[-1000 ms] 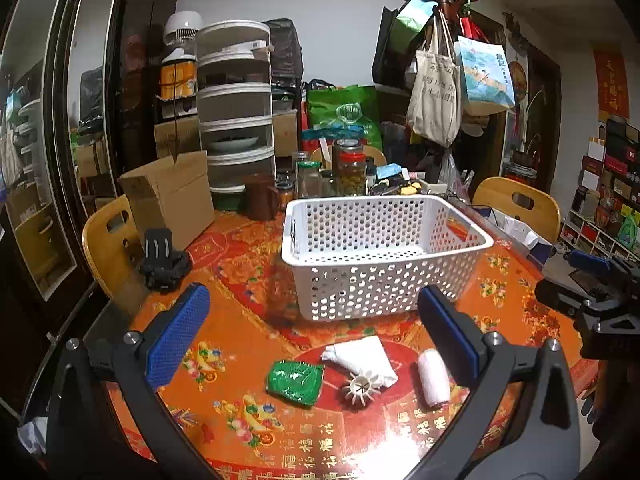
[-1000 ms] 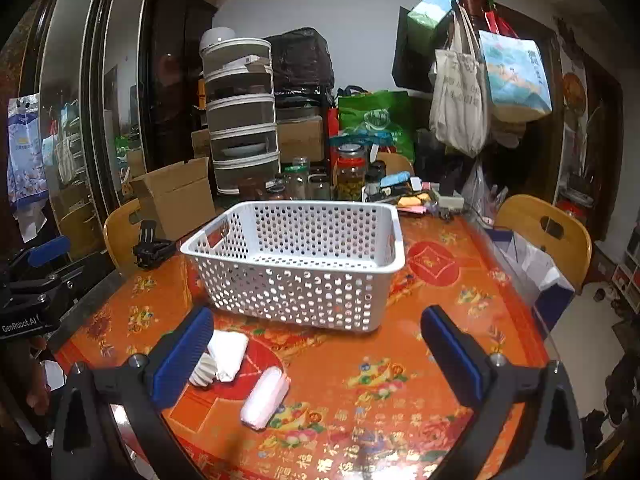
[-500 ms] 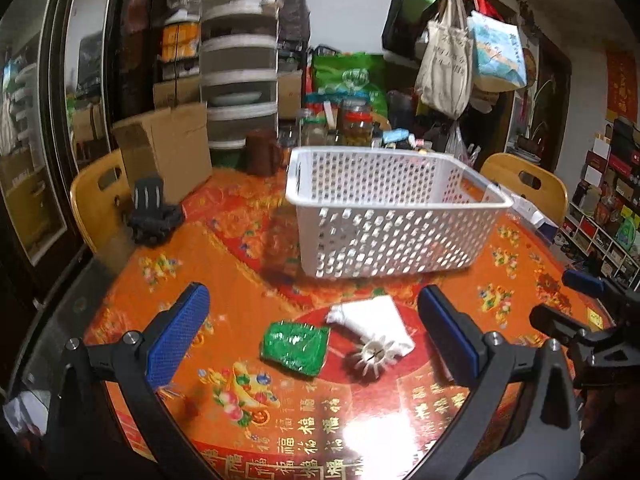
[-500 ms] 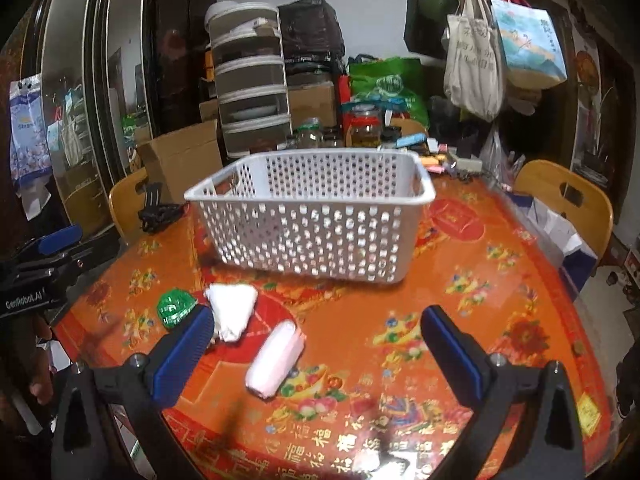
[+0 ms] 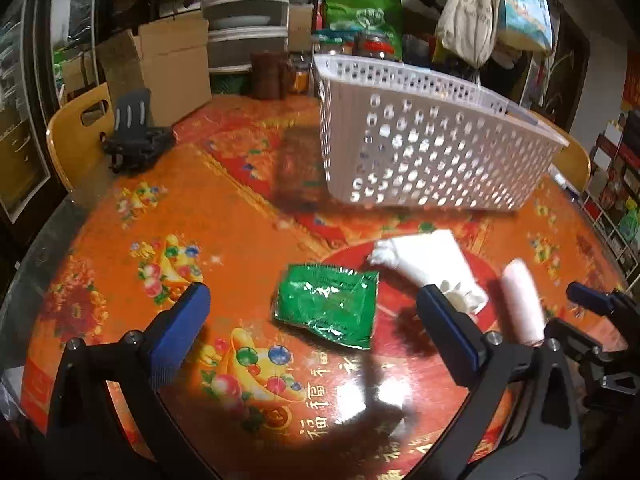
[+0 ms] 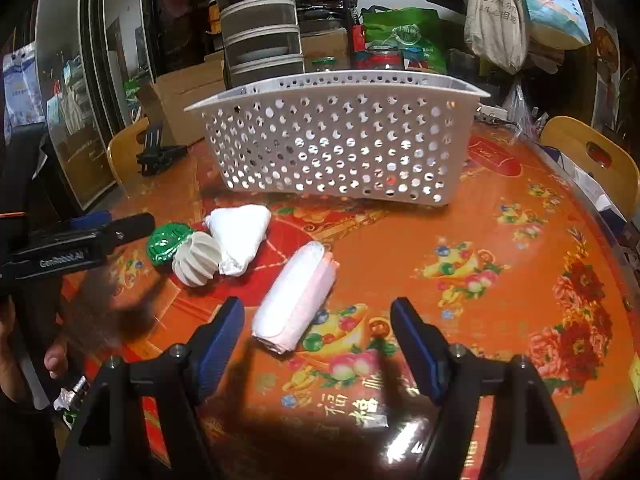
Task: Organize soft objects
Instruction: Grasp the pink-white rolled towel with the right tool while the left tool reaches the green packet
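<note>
A green foil packet [image 5: 326,304] lies on the orange tablecloth, and my left gripper [image 5: 312,304] hovers open just over it, one finger on each side. Beside it lie a white pouch [image 5: 428,262] and a ridged white round piece [image 6: 198,258]. A pink-and-white roll [image 6: 296,296] lies just ahead of my right gripper [image 6: 318,312]. Its jaws are closing, the roll's near end sits between them, and the pads do not touch it. The white perforated basket [image 6: 340,140] stands behind the items.
A black folding stand [image 5: 136,136] and a cardboard box [image 5: 160,68] sit at the table's far left. Jars [image 5: 372,46] stand behind the basket. Wooden chairs [image 6: 592,160] ring the table. A person's hand [image 6: 56,356] shows at the left edge.
Both grippers have sunk toward the table and tilted down, so the items loom larger. The right gripper's fingers have drawn closer together around the roll's near end.
</note>
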